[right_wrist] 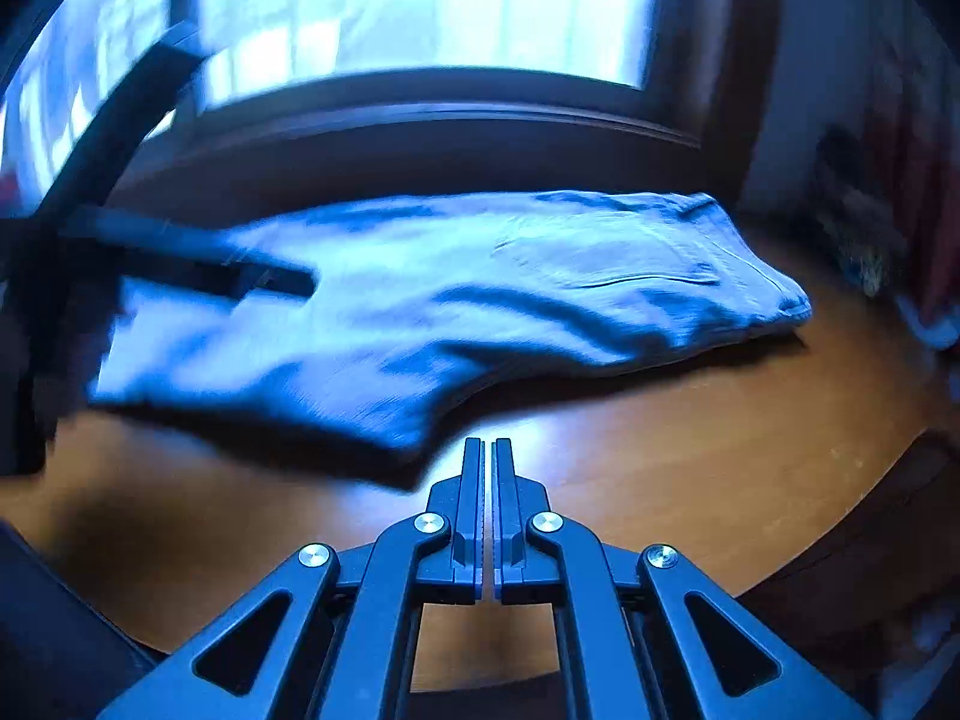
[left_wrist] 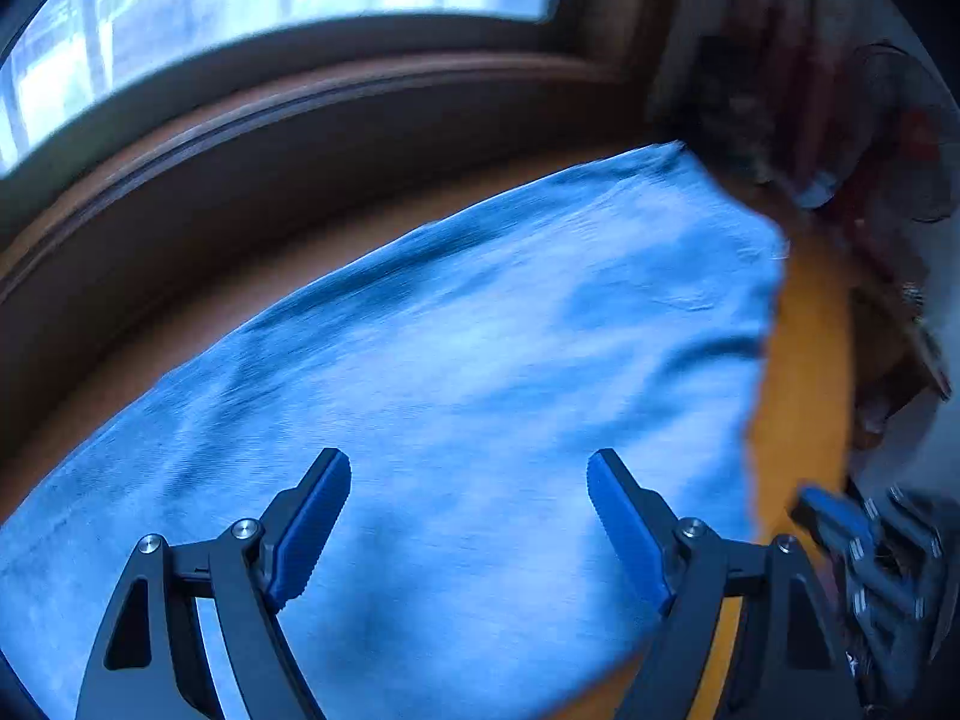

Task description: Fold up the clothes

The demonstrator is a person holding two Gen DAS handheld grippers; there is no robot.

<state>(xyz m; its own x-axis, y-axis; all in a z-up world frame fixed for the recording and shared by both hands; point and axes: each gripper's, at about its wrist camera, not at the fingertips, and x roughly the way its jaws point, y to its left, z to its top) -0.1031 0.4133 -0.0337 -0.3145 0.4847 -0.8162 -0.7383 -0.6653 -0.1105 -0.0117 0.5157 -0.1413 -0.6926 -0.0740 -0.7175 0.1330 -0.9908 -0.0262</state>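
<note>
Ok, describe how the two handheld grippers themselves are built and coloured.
The left gripper has black metal linkage arms with triangular cut-outs, silver round pivot bolts, and two fingers lined with blue serrated pads. The right gripper is the same build: black cut-out arms, silver bolts, narrow fingers with toothed inner faces. No cables, markings, hands or sleeves show.

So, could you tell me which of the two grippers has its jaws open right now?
The left gripper: its blue-padded jaws stand wide apart over the blue garment. The right gripper is shut, jaws nearly touching, above bare wooden table.
</note>
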